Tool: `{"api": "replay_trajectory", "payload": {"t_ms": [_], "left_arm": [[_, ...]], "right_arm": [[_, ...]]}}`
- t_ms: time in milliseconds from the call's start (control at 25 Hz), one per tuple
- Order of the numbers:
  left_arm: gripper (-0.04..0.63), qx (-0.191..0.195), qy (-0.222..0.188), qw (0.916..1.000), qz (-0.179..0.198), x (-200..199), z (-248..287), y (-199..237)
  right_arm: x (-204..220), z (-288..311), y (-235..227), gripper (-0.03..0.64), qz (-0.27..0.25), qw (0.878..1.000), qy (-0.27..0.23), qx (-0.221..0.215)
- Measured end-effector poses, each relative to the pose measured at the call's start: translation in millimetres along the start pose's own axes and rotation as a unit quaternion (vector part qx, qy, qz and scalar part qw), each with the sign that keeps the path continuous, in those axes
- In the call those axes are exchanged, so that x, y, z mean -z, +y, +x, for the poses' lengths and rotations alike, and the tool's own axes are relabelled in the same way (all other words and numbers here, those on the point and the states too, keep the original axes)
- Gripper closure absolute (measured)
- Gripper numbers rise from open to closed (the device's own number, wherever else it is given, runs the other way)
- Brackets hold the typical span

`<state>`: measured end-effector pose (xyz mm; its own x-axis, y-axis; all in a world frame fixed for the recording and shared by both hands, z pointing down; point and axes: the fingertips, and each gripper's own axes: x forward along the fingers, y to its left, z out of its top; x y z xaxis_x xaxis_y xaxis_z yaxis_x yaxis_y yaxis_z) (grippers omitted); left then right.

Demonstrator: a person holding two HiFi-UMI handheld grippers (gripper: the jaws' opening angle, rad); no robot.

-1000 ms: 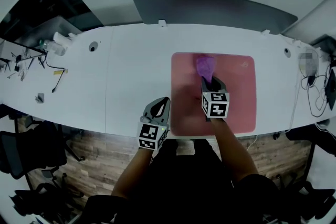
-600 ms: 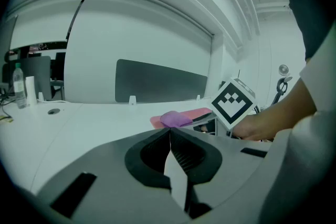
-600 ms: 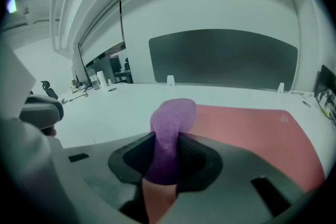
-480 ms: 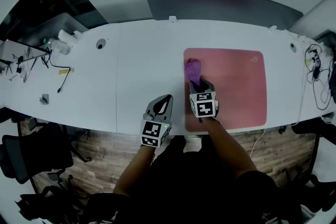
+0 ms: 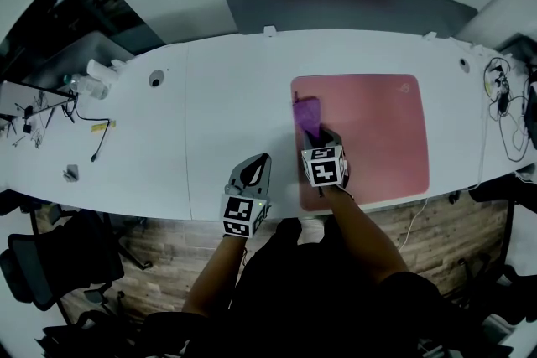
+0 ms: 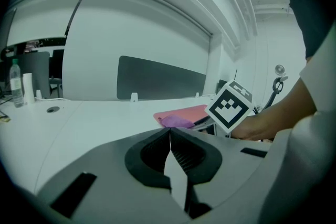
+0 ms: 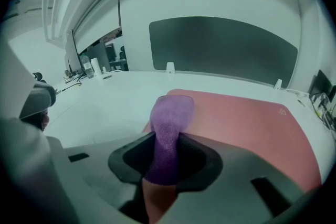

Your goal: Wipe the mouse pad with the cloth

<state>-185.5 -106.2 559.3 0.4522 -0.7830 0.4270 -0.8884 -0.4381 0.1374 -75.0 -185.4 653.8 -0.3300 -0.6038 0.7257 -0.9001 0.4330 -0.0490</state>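
The head view looks steeply down from above, taking in the whole long white desk (image 5: 226, 96). The left gripper view sits low near the desk's front edge, facing the dark grey curved divider panel (image 6: 157, 78) at the rear. The right gripper view hangs close over the flat pink rectangular mouse pad (image 7: 252, 118), facing that same panel. All three views share pad and panel.

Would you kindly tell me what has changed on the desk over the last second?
The right gripper, shut on the purple cloth, has dragged it leftward across the pink mouse pad, from nearer the middle to the pad's left edge. Its hold on the cloth is unchanged. The left gripper has stayed shut and empty by the near edge of the table.
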Motion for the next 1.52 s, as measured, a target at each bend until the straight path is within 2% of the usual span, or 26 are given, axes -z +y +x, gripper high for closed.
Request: {"api": "replay_trajectory", "payload": {"t_ms": [640, 920, 1280, 1520], "left_arm": [[0.574, 0.021, -0.002, 0.9998, -0.002, -6, 24, -38], [0.574, 0.030, -0.010, 0.9995, -0.002, -12, 36, -61], [0.574, 0.041, -0.002, 0.9991, 0.003, -16, 50, -84], [0.574, 0.044, 0.004, 0.9990, 0.011, -16, 57, -95]], "right_arm": [[19, -21, -85, 0.489, -0.005, 0.998, 0.004, 0.059], [33, -32, -139, 0.491, 0.003, 0.996, 0.002, 0.085], [44, -48, -207, 0.491, 0.028, 0.993, 0.006, 0.111], [54, -60, -242, 0.491, 0.025, 0.993, 0.015, 0.116]]}}
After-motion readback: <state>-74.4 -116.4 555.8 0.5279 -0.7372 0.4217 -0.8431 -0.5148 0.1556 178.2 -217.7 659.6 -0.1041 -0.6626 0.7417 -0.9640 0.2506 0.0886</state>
